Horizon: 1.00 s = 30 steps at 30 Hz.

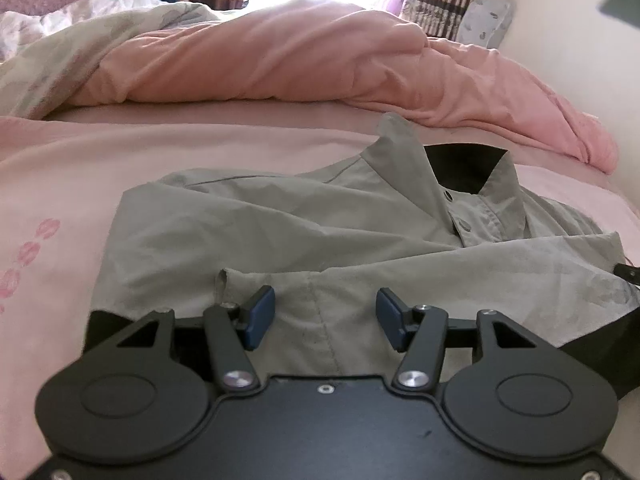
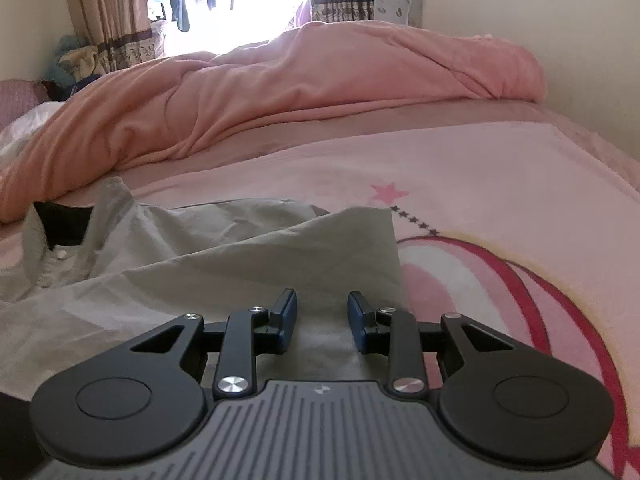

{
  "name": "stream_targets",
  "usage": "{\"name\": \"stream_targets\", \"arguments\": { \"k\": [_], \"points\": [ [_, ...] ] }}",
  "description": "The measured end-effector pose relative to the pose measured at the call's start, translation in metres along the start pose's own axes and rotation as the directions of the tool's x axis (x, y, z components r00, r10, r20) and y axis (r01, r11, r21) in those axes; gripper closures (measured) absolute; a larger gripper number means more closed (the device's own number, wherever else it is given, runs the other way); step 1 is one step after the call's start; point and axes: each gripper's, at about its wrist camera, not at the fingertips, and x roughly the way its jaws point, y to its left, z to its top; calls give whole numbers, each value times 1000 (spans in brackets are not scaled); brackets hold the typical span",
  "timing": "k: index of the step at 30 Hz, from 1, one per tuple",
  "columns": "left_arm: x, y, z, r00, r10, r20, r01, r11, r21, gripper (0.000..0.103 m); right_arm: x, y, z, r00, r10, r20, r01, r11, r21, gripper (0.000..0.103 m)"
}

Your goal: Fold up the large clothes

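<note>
- Just ahead of the left gripper (image 1: 326,318), a grey button-up shirt (image 1: 248,232) is lying on the pink bed sheet (image 1: 56,184), its collar (image 1: 472,184) pointing away from the fingers and to their right.
- The shirt's long axis is running roughly from the fingers toward the far bedding, with a sleeve or front panel (image 1: 500,268) folding across it from the right.
- The left gripper's blue fingers (image 1: 262,316) are standing apart, released, with shirt fabric and a seam showing between them; whether the pads are touching the cloth cannot be told.
- A small raised fold of the hem (image 1: 222,284) is sticking up just left of the left finger.
- In the right wrist view, the right gripper (image 2: 322,320) is hovering low over the shirt (image 2: 224,264) near its right edge, fingers (image 2: 286,320) spread and grasping nothing.
- The shirt's straight right edge (image 2: 396,248) is running away from the right finger, with the collar (image 2: 60,224) far to the left of the fingers.
- Right of the fingers, a pink printed blanket (image 2: 500,200) with a star and curved red lines is lying flat and open.
- Beyond the shirt, a bunched salmon duvet (image 2: 280,92) is bounding the far side, with curtains (image 2: 108,12) and a bright window behind.
</note>
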Motion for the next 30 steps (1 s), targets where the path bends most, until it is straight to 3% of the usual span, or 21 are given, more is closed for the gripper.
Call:
{"name": "stream_targets", "arguments": {
  "k": [3, 6, 9, 19, 22, 27, 30],
  "points": [
    [-23, -3, -3, 1000, -11, 21, 11, 1000, 3, 46, -35, 0, -3, 998, 48, 31, -48, 999, -11, 67],
    [-48, -10, -14, 1000, -12, 27, 11, 1000, 22, 35, -67, 4, -13, 996, 78, 42, -76, 996, -52, 67],
    [-65, -17, -31, 999, -34, 35, 33, 999, 39, 33, -87, 5, -26, 994, 98, 43, -94, 993, -76, 66],
    [-46, -16, -58, 999, -25, -38, 27, 999, 44, 32, -69, -9, -57, 996, 87, -21, -88, 994, -72, 67],
    [-44, -13, -62, 999, -50, -20, 51, 998, 47, 26, -64, -9, -66, 996, 89, -9, -90, 991, -99, 67],
    [-42, -21, -71, 999, -32, 6, 32, 992, 122, 24, -67, -3, -73, 998, 65, 23, -61, 987, -149, 67],
    [-45, -25, -65, 1000, -12, -22, 15, 994, 105, 24, -75, 3, -68, 998, 51, 23, -47, 983, -176, 65]
  ]
}}
